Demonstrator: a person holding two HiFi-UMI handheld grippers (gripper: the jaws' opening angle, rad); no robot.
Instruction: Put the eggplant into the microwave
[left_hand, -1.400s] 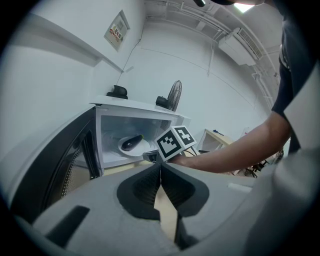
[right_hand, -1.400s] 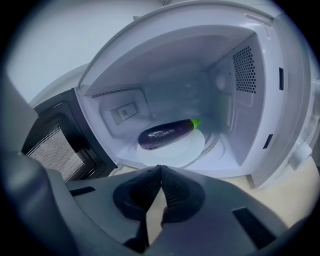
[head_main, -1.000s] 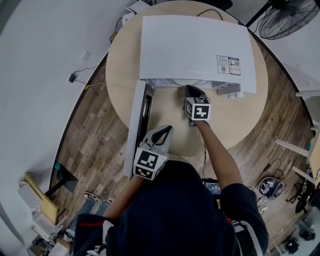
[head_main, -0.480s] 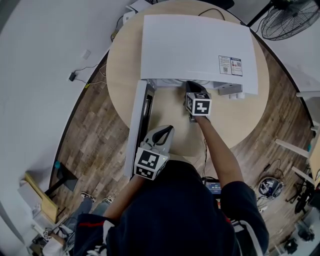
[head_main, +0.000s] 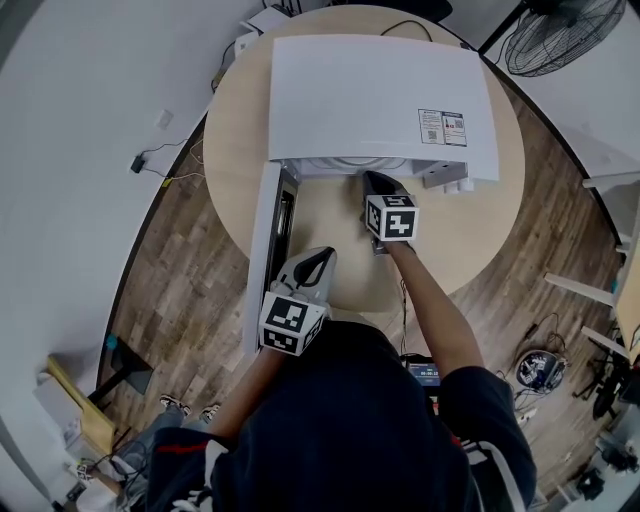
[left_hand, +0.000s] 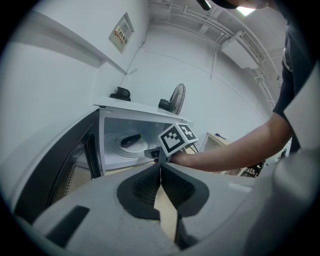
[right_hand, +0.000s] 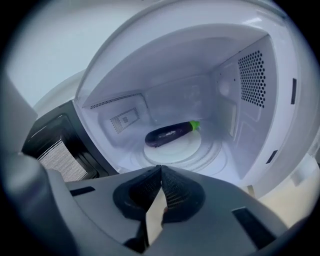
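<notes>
A dark purple eggplant with a green stem lies on the white turntable plate inside the white microwave; it also shows small as the eggplant in the left gripper view. The microwave door stands swung open to the left. My right gripper is shut and empty, just outside the cavity mouth, and appears as the right gripper in the head view. My left gripper is shut and empty, held back near the person's body beside the open door.
The microwave sits on a round wooden table. A standing fan is at the far right, cables trail off the table's left edge, and wooden floor surrounds the table.
The right gripper has drawn back slightly from the microwave opening. The left gripper has hardly moved. The head view has shifted a little.
</notes>
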